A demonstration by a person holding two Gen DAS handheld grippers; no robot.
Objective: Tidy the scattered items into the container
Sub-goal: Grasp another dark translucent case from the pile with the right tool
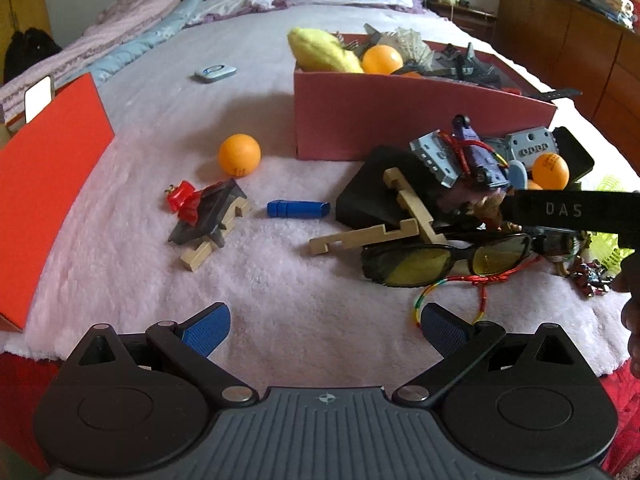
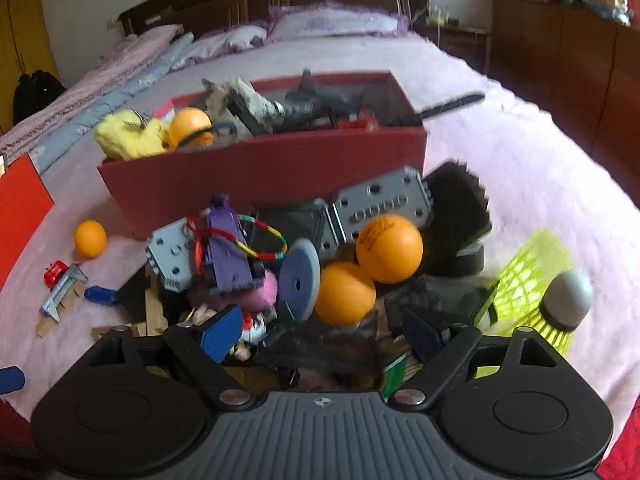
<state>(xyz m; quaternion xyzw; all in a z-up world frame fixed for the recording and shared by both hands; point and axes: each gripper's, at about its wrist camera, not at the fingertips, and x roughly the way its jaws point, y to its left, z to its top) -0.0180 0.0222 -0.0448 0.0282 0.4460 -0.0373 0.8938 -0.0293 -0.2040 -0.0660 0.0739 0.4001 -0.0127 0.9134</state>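
Observation:
A red box on the bed holds a yellow plush, an orange ball and dark parts; it also shows in the right wrist view. My left gripper is open and empty, low over the pink blanket, short of the sunglasses. Loose ahead lie an orange ball, a blue cylinder and wooden pieces. My right gripper is open, empty, hovering above a pile with two orange balls, a purple toy car and a blue disc.
A red lid leans at the left. A yellow shuttlecock lies right of the pile. A small blue-grey case lies farther up the bed. Pillows and a headboard stand behind; a wooden dresser runs along the right.

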